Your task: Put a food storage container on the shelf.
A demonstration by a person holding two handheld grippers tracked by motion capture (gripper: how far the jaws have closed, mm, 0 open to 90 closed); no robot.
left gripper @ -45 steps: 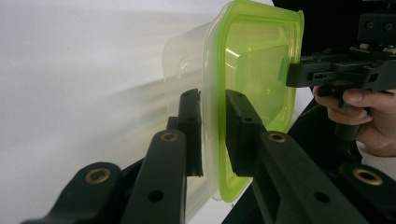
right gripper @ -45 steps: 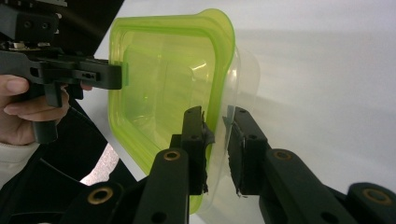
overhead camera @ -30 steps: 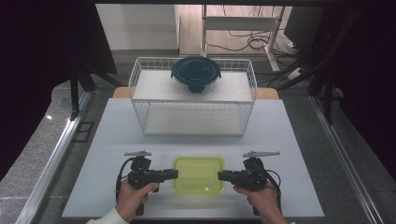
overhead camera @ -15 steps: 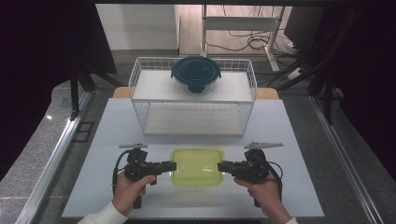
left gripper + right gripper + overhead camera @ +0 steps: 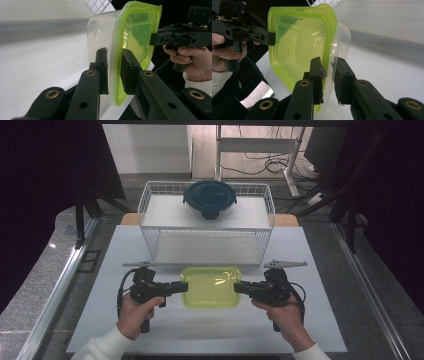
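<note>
I have the green-lidded container (image 5: pixel 210 286) pinched at both short ends. My left gripper (image 5: pixel 183 286) is clamped on its left rim, one jaw on the lid, the other on the clear wall below, plain in the left gripper view (image 5: pixel 113 72). My right gripper (image 5: pixel 238 287) is clamped on the right rim the same way, seen in the right gripper view (image 5: pixel 328 75). The box hangs between the two grippers over the near part of the white table (image 5: pixel 320 320), apparently just off the surface, lid on, roughly level.

Done: both grips set, box picked up. Left, as I judge it: carry it forward to the wire basket (image 5: pixel 150 215), which stands well apart at the far side with a round dark-lidded container (image 5: pixel 210 199) on its top shelf. Its lower shelf looks free, probably the target. Then set down and let go on both sides.
</note>
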